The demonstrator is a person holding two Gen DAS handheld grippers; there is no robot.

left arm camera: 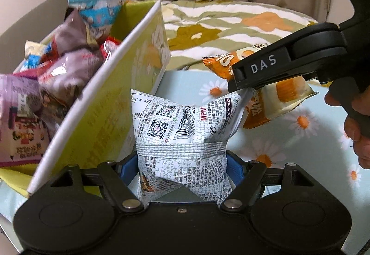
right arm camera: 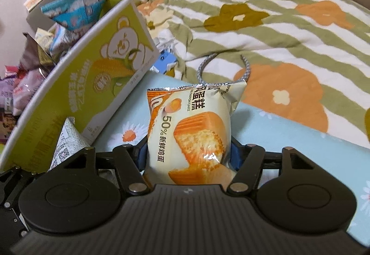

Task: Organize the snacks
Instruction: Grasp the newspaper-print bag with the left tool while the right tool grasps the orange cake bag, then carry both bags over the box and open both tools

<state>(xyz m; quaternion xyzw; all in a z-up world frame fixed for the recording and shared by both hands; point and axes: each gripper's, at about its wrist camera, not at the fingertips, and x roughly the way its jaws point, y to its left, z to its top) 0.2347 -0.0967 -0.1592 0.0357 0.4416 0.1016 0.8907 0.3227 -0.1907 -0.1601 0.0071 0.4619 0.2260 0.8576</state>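
Left tool (left arm camera: 182, 162) grips crumpled white pkt (left arm camera: 182, 125)

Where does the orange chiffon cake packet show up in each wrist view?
Left wrist: orange cake packet at right of centre, clamped in the right gripper.
Right wrist: same packet at centre, between the jaws.
Shared landmark: the green bear-print box, left of the packet in both.

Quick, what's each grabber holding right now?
Left gripper: shut on the white snack packet.
Right gripper: shut on the orange cake packet.
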